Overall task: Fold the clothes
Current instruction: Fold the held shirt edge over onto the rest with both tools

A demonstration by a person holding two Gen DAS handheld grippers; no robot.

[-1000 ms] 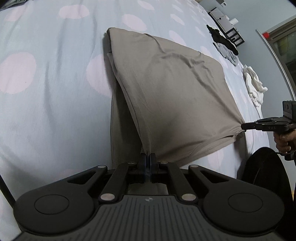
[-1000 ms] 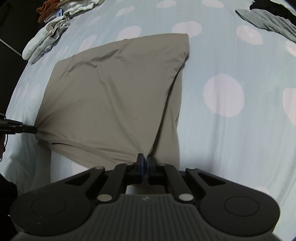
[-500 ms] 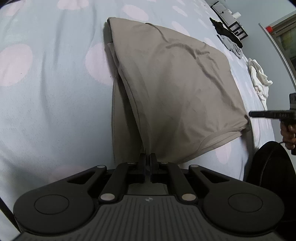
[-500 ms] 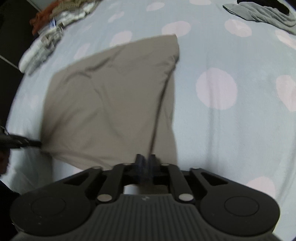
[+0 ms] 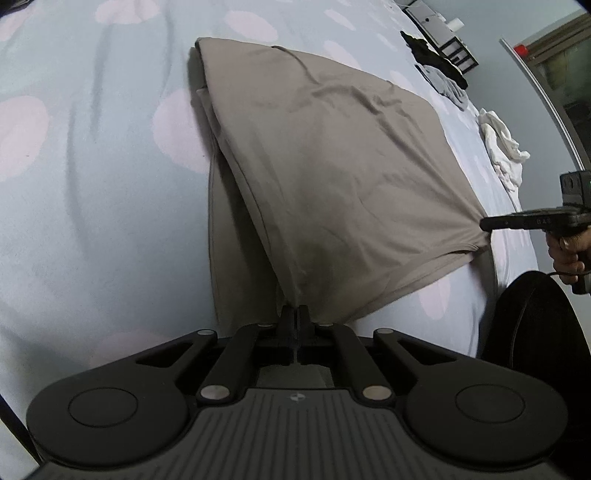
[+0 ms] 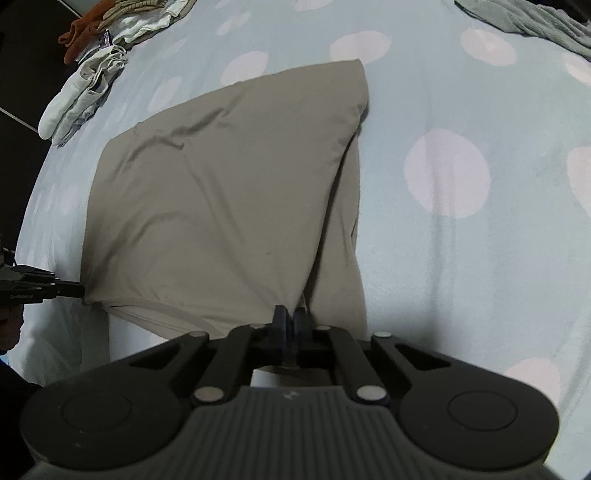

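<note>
The left claw (image 5: pixel 294 314) is pressed together on one near corner of the taupe garment (image 5: pixel 332 177), its two fingers touching with only a sliver of cloth between them. The right claw (image 6: pixel 290 317) is likewise clamped shut on the other near corner, and the left wrist view shows it from the side (image 5: pixel 487 223), pinching the fabric where it gathers into a small bunch. Between the two grips the near hem hangs in a shallow curve, lifted off the bed (image 5: pixel 92 166).

From that hem the garment stretches away as a raised, tent-like sheet, while its far edge rests on the bed and a lower layer lies flat beneath it. The step in hand looks like carrying the near hem over toward the far edge to halve the garment. To do this well, both claws should travel at the same height and pace, keeping the hem lightly taut so the sag closes and the side edges land on the lower layer. A slack hem would likely leave creases; some wrinkles already show near the far edge of the garment.

Beyond the garment, on the far side of the bed, lie a white crumpled cloth (image 5: pixel 504 147) and a dark and grey pile (image 5: pixel 439 70). To the garment's far left in the right wrist view sit pale folded clothes (image 6: pixel 85 96) and a rust-coloured item (image 6: pixel 83 33).
</note>
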